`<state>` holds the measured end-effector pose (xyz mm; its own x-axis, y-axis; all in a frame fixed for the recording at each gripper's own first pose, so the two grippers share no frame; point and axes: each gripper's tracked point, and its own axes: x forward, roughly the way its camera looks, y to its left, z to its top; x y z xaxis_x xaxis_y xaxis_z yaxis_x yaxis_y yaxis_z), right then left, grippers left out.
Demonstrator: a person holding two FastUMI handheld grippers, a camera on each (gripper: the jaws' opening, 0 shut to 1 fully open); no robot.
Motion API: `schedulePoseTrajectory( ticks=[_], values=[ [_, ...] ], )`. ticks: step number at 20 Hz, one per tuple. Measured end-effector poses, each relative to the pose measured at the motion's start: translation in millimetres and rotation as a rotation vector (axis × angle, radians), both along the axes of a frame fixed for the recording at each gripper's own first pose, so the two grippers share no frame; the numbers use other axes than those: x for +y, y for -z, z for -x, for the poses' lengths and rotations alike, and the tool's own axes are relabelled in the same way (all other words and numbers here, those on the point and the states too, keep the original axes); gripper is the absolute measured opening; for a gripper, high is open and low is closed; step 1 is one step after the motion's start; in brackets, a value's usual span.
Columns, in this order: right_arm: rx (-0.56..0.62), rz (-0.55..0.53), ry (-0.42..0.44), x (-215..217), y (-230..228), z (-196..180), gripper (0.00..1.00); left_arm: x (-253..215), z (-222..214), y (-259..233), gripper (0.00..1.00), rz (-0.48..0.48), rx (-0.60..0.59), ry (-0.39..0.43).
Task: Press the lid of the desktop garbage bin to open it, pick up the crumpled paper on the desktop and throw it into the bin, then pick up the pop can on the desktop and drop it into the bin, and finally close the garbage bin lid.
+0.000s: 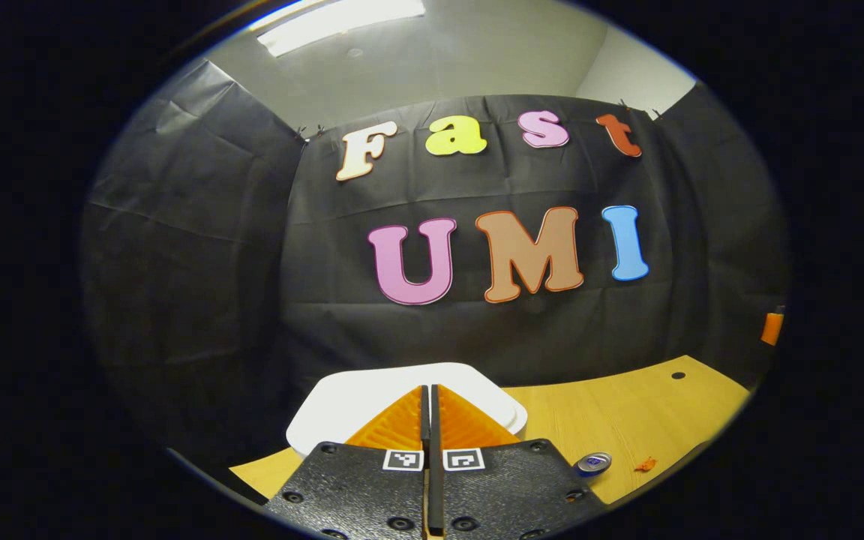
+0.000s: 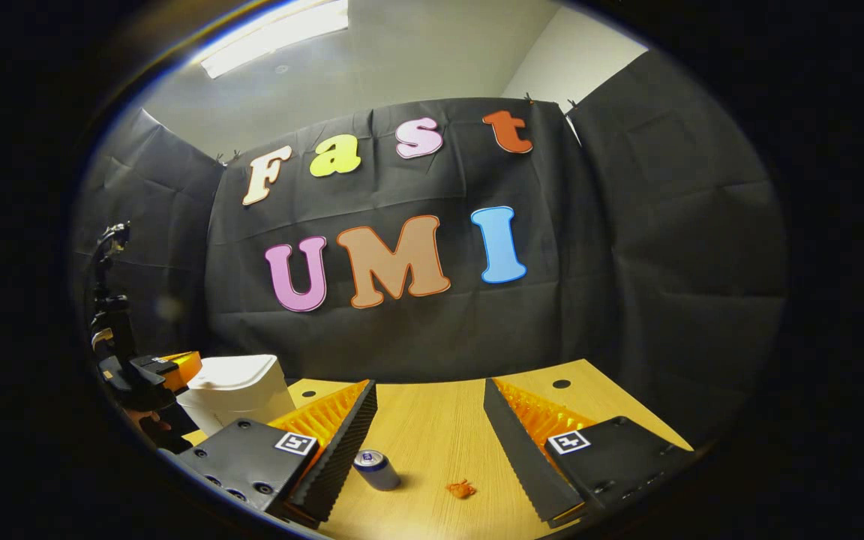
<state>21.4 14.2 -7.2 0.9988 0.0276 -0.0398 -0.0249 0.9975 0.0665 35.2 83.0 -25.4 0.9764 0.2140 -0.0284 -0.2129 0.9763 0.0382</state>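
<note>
In the left gripper view, the left gripper (image 1: 430, 405) is seen at 6 o'clock with its two fingers pressed together and nothing held between them. The fingertips are positioned over the closed white lid (image 1: 349, 405) of the garbage bin (image 1: 312, 435); whether contact is made cannot be told. The interior of the bin is hidden by the lid. On the wooden table (image 1: 627, 420), toward 4 o'clock, the pop can (image 1: 592, 463) is seen end-on, and the small orange crumpled paper (image 1: 645, 465) lies just beside it on its right. A dark hole (image 1: 677, 375) is set in the table surface toward 3 o'clock.

In the right gripper view, the right gripper (image 2: 430, 424) is seen at 6 o'clock with its fingers spread wide apart and nothing between them. It is held above the table (image 2: 432, 420). The pop can (image 2: 376, 469) is shown lying on its side near the inner edge of the finger on the view's left, and the crumpled paper (image 2: 461, 489) lies on the bare wood between the fingers. At 8 o'clock the garbage bin (image 2: 241, 394) is shown from the side, lid (image 2: 233, 371) down, with the left gripper (image 2: 169, 367) at its far-left side and part of a hand (image 2: 143, 416) below it.
</note>
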Motion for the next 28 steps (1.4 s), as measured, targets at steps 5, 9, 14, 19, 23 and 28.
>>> schedulePoseTrajectory(
  ticks=[5,9,14,19,23,28],
  values=[
    [0.019,0.006,0.005,1.0,5.9,-2.0,0.95,10.7,-1.8,21.7,0.00,0.001,0.040,-0.022],
    [0.061,-0.004,-0.015,7.0,16.6,-7.8,0.95,9.3,-3.1,34.1,0.00,0.029,0.050,-0.031],
    [0.103,-0.008,-0.058,21.1,30.8,-5.9,0.96,10.1,-4.0,30.3,0.00,0.065,0.033,-0.021],
    [0.091,-0.010,-0.054,16.2,29.7,-5.5,0.96,12.0,-7.3,21.5,0.00,0.067,0.012,0.016],
    [0.089,-0.041,-0.036,10.8,30.8,-6.5,0.96,12.6,-7.6,5.3,0.00,0.072,0.006,0.034],
    [0.085,-0.041,-0.037,7.5,33.0,-4.3,0.96,16.6,-6.1,-42.7,0.00,0.081,-0.067,0.029]
  ],
)
